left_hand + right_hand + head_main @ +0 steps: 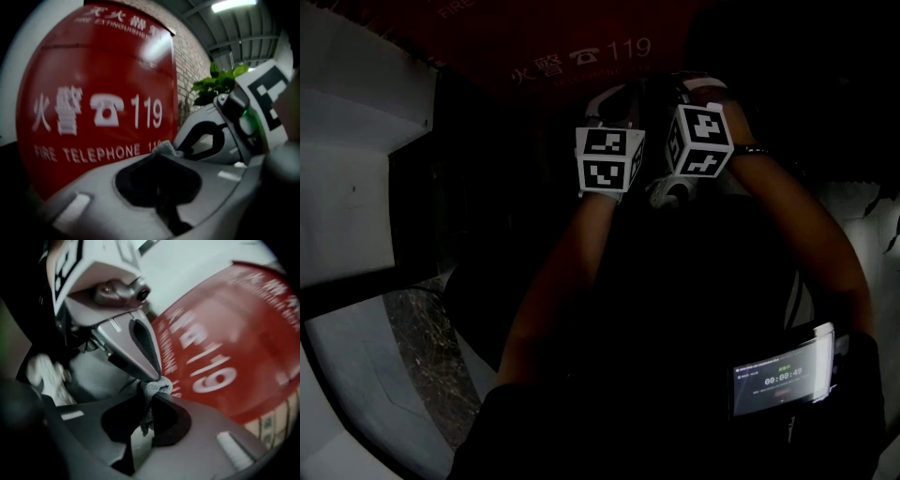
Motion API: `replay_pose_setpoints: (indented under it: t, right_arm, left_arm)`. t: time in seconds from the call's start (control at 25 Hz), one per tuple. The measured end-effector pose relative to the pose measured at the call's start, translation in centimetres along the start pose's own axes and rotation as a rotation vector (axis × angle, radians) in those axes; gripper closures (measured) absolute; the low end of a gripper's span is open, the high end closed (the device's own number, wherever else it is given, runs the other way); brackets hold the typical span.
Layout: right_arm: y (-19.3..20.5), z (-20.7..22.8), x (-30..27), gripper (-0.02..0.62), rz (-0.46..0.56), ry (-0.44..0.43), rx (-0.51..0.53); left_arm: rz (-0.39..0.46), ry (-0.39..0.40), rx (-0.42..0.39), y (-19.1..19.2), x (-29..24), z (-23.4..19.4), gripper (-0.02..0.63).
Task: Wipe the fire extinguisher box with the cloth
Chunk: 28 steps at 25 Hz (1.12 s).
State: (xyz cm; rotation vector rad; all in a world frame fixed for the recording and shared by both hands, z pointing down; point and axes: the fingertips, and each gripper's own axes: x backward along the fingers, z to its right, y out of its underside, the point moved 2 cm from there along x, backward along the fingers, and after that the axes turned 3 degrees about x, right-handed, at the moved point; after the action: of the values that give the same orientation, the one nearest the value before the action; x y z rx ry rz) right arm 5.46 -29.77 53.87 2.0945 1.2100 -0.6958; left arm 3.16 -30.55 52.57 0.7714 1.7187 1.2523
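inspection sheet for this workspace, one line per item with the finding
surface: red front of the fire extinguisher box, white print, glare near its top
job's things: grey cloth, bunched up just in front of the box; contact with the box cannot be told
clutter: nothing seen
grippers: left gripper and right gripper tip to tip, both shut on the cloth
cables: nothing seen
surroundings: brick wall, green plant, ceiling light, marbled floor; head view very dark
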Motion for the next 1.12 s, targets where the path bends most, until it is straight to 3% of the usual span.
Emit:
replay_pose_setpoints:
  t: [0.12,0.24,0.36,0.44,0.56,0.72,0.88,1.12]
  right_arm:
    - [-3.7,2.7,5.0,0.561,0.155,0.083,-0.182]
    - [-7.3,5.6,9.4,0.561,0.376,0.175,-0.423]
    - [-10.4,7.3,12.3,0.561,0.611,0.205,-0.664]
    - [-12.0,7.6,13.2,0.561,0.719,0.216,-0.751]
    - [-12.8,6.5,12.7,0.561,0.794,0.246,-0.762]
    - [-12.1,5.3,11.0,0.561,0.804,0.225,-0.781]
    - [-11.4,5.6,11.2,0.563,0.824,0.243,-0.821]
    - [-11.7,4.8,9.8,0.561,0.778,0.200,-0.794]
  left_arm:
    - [0.081,0.022,-0.039,-4.6,4.9,-0.1,0.606]
    - [0.160,0.007,-0.075,-8.7,9.8,-1.6,0.607]
    - [0.208,-0.007,-0.068,-11.3,13.5,-3.5,0.606]
    - [0.231,0.008,-0.079,-11.9,14.9,-4.2,0.607]
    - [0.271,0.033,-0.062,-10.5,15.9,-5.0,0.606]
    - [0.293,0.021,0.013,-9.3,14.8,-6.3,0.607]
    - [0.291,0.051,-0.034,-9.5,13.8,-5.2,0.607]
    - [0.278,0.054,-0.013,-9.0,13.8,-5.6,0.606]
